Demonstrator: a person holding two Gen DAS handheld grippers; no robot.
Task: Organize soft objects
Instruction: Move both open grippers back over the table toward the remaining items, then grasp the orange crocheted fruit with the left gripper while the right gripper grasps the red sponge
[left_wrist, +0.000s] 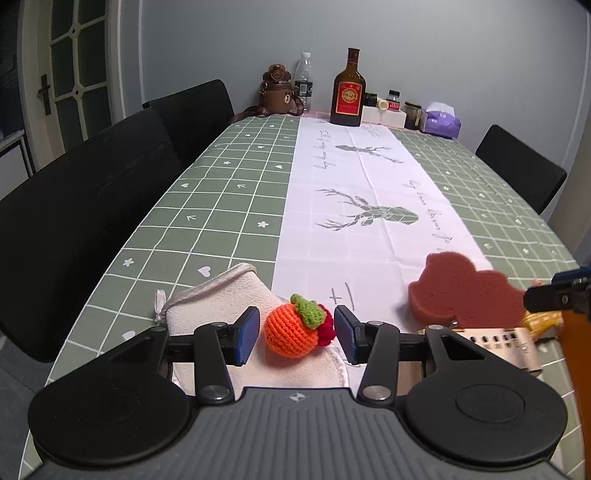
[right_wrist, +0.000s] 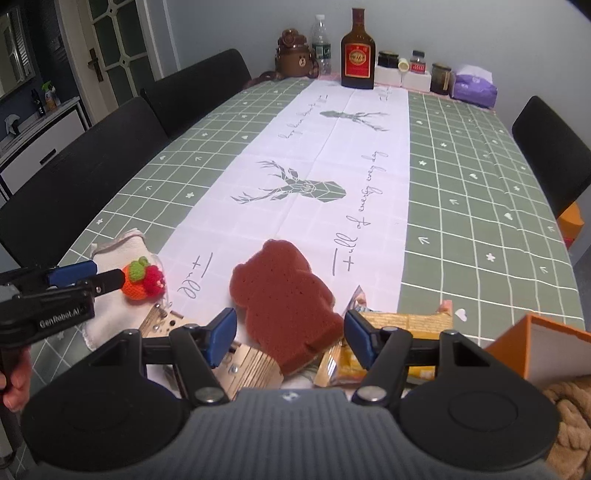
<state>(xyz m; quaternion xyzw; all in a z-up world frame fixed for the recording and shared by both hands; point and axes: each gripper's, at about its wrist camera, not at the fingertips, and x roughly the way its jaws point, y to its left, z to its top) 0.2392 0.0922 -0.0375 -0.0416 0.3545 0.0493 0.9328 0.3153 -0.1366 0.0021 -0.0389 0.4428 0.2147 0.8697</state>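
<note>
Two hand-held grippers hover over soft things at the near end of a table (left_wrist: 221, 177). The left gripper (left_wrist: 297, 334) straddles a crocheted orange (left_wrist: 291, 330) resting on a white cloth (left_wrist: 214, 299), pads not touching, apparently lined up to grab it. The right gripper (right_wrist: 290, 338) is spread around a brown sponge (right_wrist: 284, 306), unclenched. Only the right view shows the orange box (right_wrist: 546, 350), snack packet (right_wrist: 402, 325) and a hand (right_wrist: 16, 384).

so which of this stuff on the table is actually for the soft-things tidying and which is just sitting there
Part of the job:
- crocheted orange fruit
- white cloth
- brown sponge
- orange box, probably the container

Just lying about:
- liquor bottle
- water bottle
- bear flask
- tissue pack
- jars
- snack packet
</note>
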